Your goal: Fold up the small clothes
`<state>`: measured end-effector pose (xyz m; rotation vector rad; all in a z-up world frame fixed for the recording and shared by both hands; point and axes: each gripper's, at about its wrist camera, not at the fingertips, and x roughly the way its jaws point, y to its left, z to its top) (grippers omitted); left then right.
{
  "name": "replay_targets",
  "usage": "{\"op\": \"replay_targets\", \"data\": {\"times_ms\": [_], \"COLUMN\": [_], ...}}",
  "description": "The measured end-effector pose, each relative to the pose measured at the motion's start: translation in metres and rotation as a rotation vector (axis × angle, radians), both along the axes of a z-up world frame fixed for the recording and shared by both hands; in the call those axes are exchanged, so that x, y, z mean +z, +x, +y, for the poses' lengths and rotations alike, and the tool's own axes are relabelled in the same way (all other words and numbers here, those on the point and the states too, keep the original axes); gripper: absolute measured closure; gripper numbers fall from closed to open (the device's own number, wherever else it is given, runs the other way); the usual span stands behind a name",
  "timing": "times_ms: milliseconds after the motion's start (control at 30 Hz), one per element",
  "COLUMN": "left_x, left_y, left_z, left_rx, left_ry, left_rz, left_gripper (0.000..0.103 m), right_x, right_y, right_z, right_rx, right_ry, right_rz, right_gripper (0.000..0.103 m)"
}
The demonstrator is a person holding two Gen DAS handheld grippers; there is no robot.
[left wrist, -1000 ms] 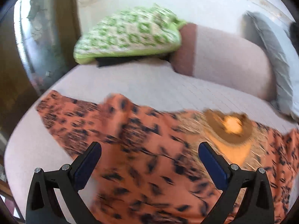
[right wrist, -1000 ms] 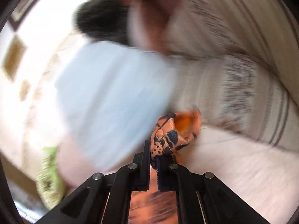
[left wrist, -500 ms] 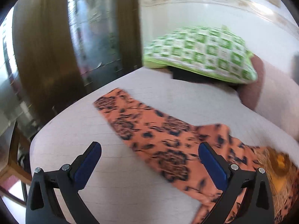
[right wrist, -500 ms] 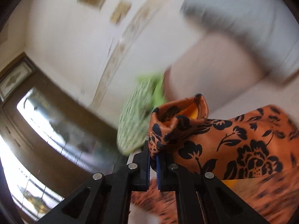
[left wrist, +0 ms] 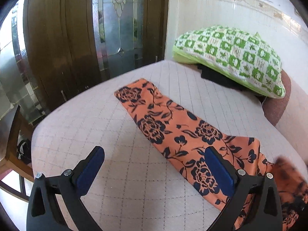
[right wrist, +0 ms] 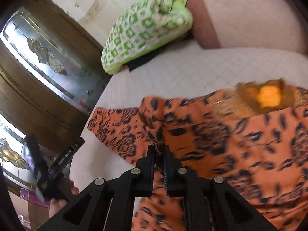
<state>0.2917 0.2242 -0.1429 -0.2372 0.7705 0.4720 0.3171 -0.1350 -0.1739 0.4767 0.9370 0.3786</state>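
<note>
Green checked pillow (left wrist: 233,57) on a dark folded cloth (left wrist: 221,78) at the quilted bed's (left wrist: 96,123) far edge; wooden glass-paned door (left wrist: 107,28) behind.

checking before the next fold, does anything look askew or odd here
Only the orange dress: one sleeve lies flat and slanted across the sofa, while the right claw pinches a bunched fold. The left claw is open. No damage or spills.

left gripper (left wrist: 153,170): jaws spread wide, holding nothing | right gripper (right wrist: 158,155): jaws closed together, pinching cloth
</note>
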Motion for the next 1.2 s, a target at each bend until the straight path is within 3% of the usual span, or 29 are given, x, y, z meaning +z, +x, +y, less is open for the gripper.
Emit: {"op": "replay_targets", "data": {"times_ms": [267,367,467,533,567,600,667,733,800,933,1000,1100,1167,1200], "left_x": [-0.013,-0.018,-0.019,-0.02,-0.02,-0.02,-0.021,-0.023,-0.025,-0.03,-0.035,-0.041,-0.044,-0.046], "left_y": [0.008,0.01,0.015,0.017,0.018,0.018,0.019,0.019,0.018,0.017,0.016,0.013,0.012,0.012], "left_z": [0.019,0.02,0.016,0.016,0.018,0.019,0.025,0.032,0.04,0.05,0.058,0.074,0.086,0.091], "left_rx": [0.103,0.109,0.113,0.107,0.106,0.108,0.119,0.134,0.146,0.165,0.185,0.229,0.246,0.252], "left_ry": [-0.059,-0.085,-0.055,-0.056,-0.056,-0.054,-0.057,-0.073,-0.096,-0.11,-0.106,-0.115,-0.151,-0.163], "left_rz": [0.059,0.077,0.095,0.099,0.102,0.104,0.11,0.117,0.126,0.151,0.177,0.188,0.186,0.182], "left_gripper": [0.0,0.0,0.0,0.0,0.0,0.0,0.0,0.0,0.0,0.0,0.0,0.007,0.008,0.008], "right_x": [0.025,0.015,0.008,0.011,0.013,0.015,0.02,0.025,0.023,-0.011,-0.03,-0.065,-0.065,-0.064], "right_y": [-0.032,-0.021,-0.005,0.002,0.003,0.003,0.001,-0.006,-0.01,-0.003,-0.003,-0.004,-0.013,-0.016], "right_z": [-0.069,-0.066,-0.033,-0.008,0.002,0.01,0.012,0.0,-0.027,-0.089,-0.116,-0.174,-0.205,-0.22], "right_rx": [-0.061,-0.04,0.043,0.113,0.145,0.174,0.215,0.194,0.078,-0.132,-0.188,-0.293,-0.334,-0.38], "right_ry": [0.058,0.147,0.196,0.159,0.136,0.117,0.09,0.04,-0.023,-0.192,-0.334,-0.523,-0.545,-0.594], "right_rz": [-0.064,-0.055,-0.036,-0.049,-0.057,-0.064,-0.088,-0.144,-0.16,-0.019,0.026,0.134,0.089,0.099], "right_gripper": [0.09,0.089,0.089,0.08,0.071,0.053,0.027,0.027,0.027,0.031,0.05,0.064,0.066,0.073]}}
